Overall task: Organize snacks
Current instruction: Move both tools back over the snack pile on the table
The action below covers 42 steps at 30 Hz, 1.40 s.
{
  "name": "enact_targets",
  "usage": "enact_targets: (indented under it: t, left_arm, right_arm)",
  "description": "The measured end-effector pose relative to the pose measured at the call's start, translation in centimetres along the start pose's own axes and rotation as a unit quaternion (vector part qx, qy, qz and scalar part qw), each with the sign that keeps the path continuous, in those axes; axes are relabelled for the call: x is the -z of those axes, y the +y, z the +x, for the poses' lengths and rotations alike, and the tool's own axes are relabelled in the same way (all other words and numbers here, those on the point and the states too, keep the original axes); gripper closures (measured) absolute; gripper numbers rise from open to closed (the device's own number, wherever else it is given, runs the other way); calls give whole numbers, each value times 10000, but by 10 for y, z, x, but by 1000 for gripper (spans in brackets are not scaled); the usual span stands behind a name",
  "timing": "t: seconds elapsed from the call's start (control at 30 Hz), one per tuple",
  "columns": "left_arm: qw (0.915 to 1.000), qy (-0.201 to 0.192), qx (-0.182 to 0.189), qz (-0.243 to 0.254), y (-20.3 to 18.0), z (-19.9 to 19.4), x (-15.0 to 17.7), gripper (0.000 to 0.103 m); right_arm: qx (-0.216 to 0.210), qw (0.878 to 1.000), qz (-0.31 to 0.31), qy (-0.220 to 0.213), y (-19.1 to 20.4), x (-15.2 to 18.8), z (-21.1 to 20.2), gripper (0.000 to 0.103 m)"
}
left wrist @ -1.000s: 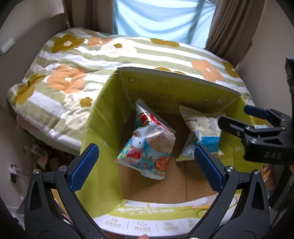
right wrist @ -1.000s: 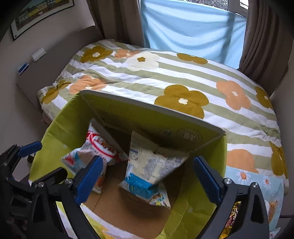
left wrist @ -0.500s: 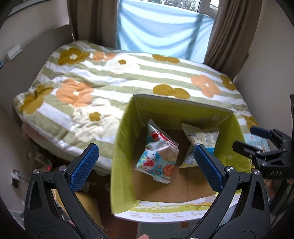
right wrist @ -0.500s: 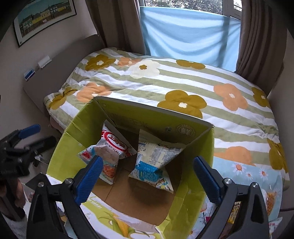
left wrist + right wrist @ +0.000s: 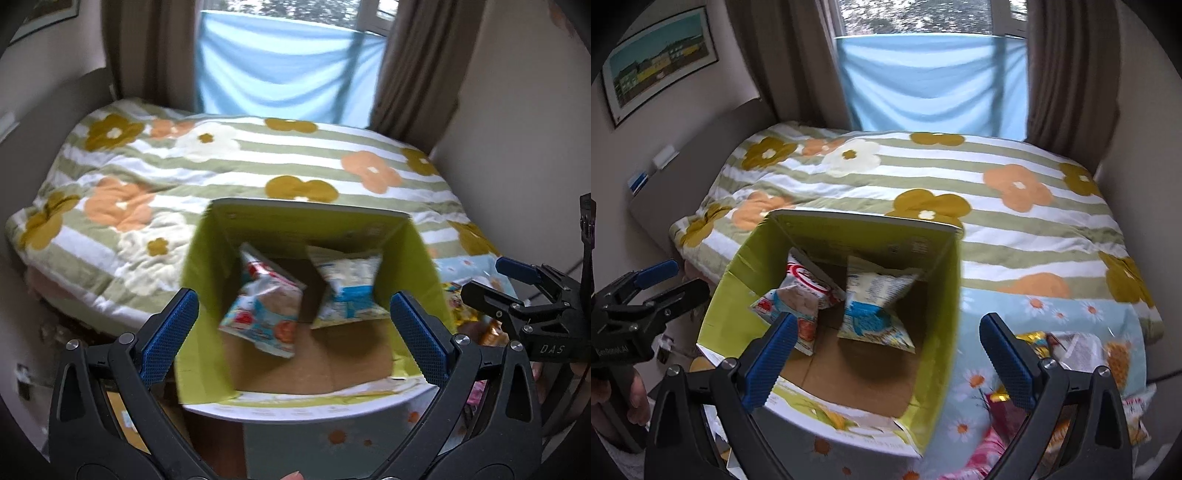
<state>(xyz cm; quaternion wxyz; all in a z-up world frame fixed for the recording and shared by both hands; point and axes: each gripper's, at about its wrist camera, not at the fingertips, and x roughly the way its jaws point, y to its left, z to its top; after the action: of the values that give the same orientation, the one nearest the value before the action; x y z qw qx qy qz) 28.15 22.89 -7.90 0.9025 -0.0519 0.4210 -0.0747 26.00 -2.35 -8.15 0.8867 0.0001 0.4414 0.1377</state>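
Both tongs pulled back and up from the green box point(image 5: 827, 236) since a second ago — left tongs point(image 5: 295, 325) and right tongs point(image 5: 886, 350) spread, empty; two snack bags point(image 5: 266, 314) inside near its far wall — more snacks point(image 5: 1082, 354) loose on bed's near-right corner.

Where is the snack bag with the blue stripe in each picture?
Left wrist view: the blue-striped snack bag leans in the far right of the green box.
Right wrist view: the same bag stands mid-box, right of the red-labelled bag.
Shared landmark: the flowered quilt.
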Motion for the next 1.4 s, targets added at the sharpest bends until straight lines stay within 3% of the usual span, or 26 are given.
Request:
enact_targets:
  t: [0.37,0.8,1.13,1.4]
  left_arm:
    - [9973,-85,493,531,-108,-5,17,0]
    - [9889,147,1025,1061,-292,26,94,0]
    - [9769,1082,1110,1470,-386,87,139,0]
    - [9623,1801,1032,1758,-402,148,158,5]
  right_arm:
    - [593,9962,579,-250,-89,43,-64,5]
    - [1370,9883,660,-133,-243,112,-133,5]
    - [1307,9886,717,230,-317,162,-123,5]
    - [1235,9865,959,495,-336,185,-90,5]
